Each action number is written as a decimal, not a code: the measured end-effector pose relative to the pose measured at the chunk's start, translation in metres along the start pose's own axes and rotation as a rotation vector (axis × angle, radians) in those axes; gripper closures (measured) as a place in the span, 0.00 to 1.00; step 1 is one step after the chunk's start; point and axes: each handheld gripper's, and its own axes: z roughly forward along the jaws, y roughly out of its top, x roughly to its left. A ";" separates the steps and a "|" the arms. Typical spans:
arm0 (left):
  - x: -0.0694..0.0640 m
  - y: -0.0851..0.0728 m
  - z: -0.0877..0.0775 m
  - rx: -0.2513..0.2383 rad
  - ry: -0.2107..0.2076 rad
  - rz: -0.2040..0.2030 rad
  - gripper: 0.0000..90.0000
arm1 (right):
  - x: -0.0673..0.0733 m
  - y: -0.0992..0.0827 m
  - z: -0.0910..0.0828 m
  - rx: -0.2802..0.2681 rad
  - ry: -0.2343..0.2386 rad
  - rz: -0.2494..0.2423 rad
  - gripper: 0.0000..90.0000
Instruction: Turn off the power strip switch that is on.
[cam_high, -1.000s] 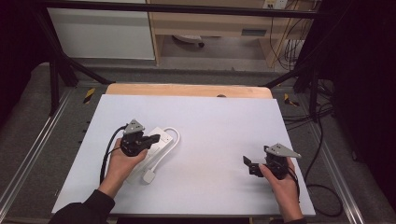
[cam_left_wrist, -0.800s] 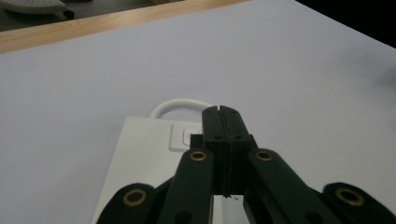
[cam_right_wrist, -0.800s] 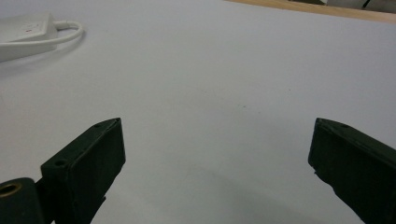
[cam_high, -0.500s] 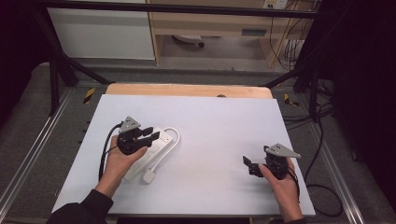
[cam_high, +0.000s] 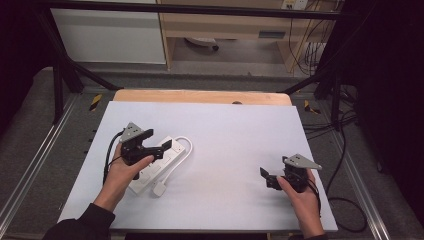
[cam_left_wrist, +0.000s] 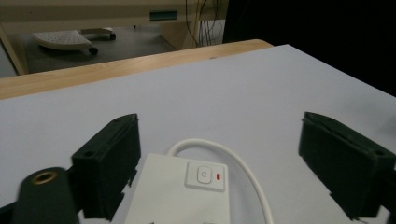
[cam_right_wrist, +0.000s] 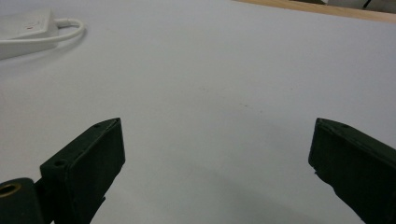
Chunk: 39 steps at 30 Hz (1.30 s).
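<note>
Left hand-held gripper (cam_high: 161, 149): jaws wide — astride the white power strip (cam_high: 152, 166)
Right hand-held gripper (cam_high: 267, 178): jaws wide, empty — over bare bench (cam_high: 235, 140)

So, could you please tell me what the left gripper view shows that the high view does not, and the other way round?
Only the left gripper view shows the power button and the small red mark beside it on the white power strip, between the open left tongs.

Only the high view shows the plug at the cable's end, both hands, and the right tongs open over bare table.

Both show the power strip, its looping white cable, the white table cover and the wooden far edge.
</note>
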 end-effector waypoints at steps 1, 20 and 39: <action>0.000 0.000 -0.001 -0.003 0.000 -0.001 0.09 | 0.000 0.000 0.000 -0.002 0.000 0.001 0.05; 0.003 0.004 -0.031 -0.017 -0.015 -0.010 0.07 | 0.000 0.000 0.001 0.002 -0.001 0.002 0.04; 0.016 -0.002 -0.083 -0.052 0.019 -0.010 0.07 | -0.001 0.000 0.001 0.006 -0.002 0.003 0.05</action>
